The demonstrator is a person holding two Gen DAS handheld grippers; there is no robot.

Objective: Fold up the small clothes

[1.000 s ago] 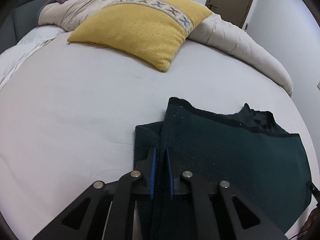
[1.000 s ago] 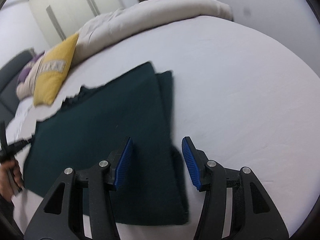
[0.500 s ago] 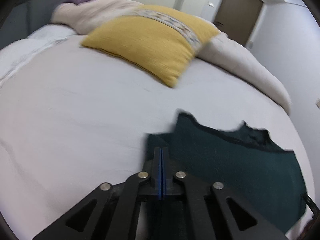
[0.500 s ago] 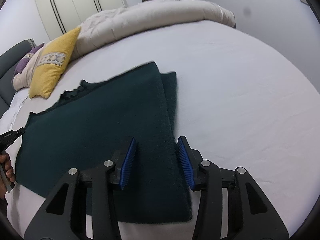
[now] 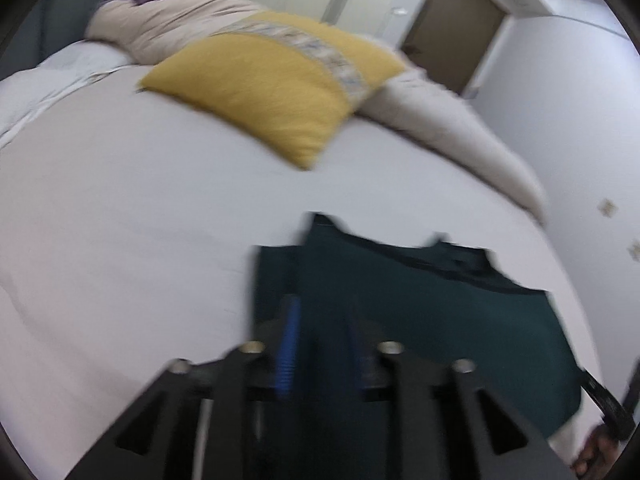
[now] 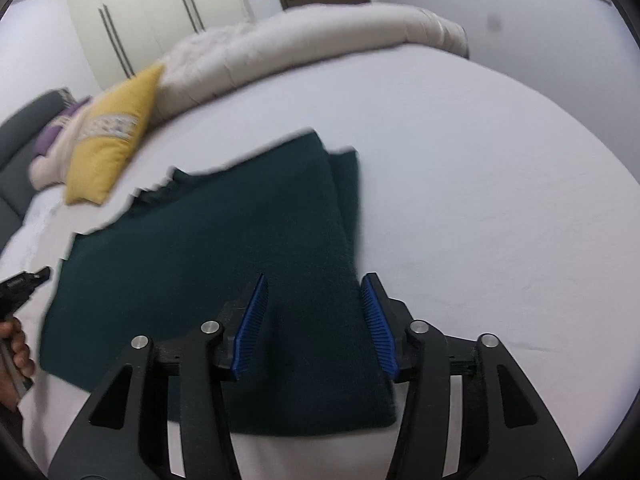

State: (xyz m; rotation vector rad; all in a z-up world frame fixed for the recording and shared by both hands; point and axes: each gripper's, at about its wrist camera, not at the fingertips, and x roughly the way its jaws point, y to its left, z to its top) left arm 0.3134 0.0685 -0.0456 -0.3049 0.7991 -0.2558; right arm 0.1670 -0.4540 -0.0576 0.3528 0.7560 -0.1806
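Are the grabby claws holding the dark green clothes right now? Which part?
Neither holds it. The left gripper and right gripper are both open, each over a side edge of the dark green garment, which lies on the bed.

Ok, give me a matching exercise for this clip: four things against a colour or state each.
Things:
1. dark green garment
2. yellow cushion
3. right gripper
4. rolled duvet

Colour or state:
A. beige, along the far edge of the bed
B. open, fingers either side of a folded edge
C. patterned band across it
D. lying flat, one side folded over

Pairs: 1-D, 2-C, 3-B, 4-A
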